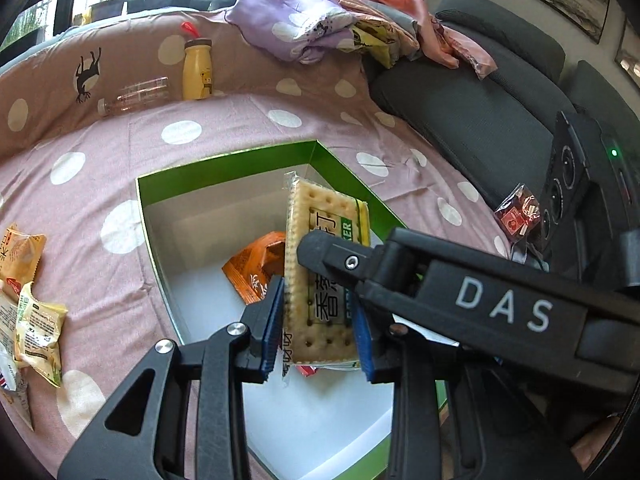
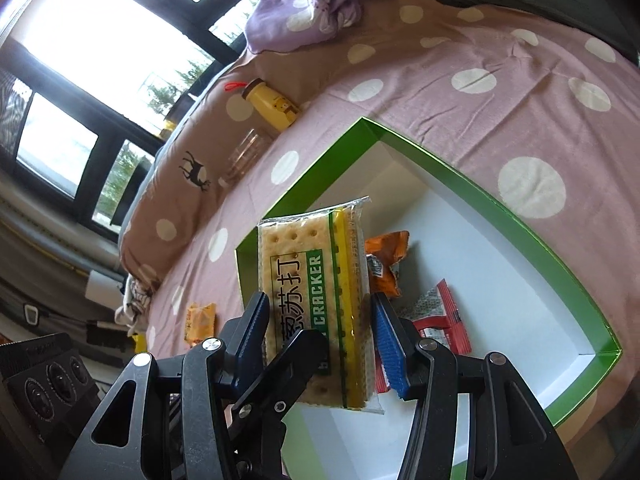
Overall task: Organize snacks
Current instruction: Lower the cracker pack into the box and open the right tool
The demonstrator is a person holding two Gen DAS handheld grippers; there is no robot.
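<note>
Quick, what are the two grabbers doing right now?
Left gripper: closed on the cracker pack.
Right gripper: closed on the same cracker pack.

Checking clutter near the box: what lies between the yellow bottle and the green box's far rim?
Only bare dotted bedsheet, in the left wrist view; the clear bottle lies left of that stretch.

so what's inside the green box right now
An orange snack packet and a red-and-white packet lie on the green box's white floor. The held cracker pack hides what's beneath it.
</note>
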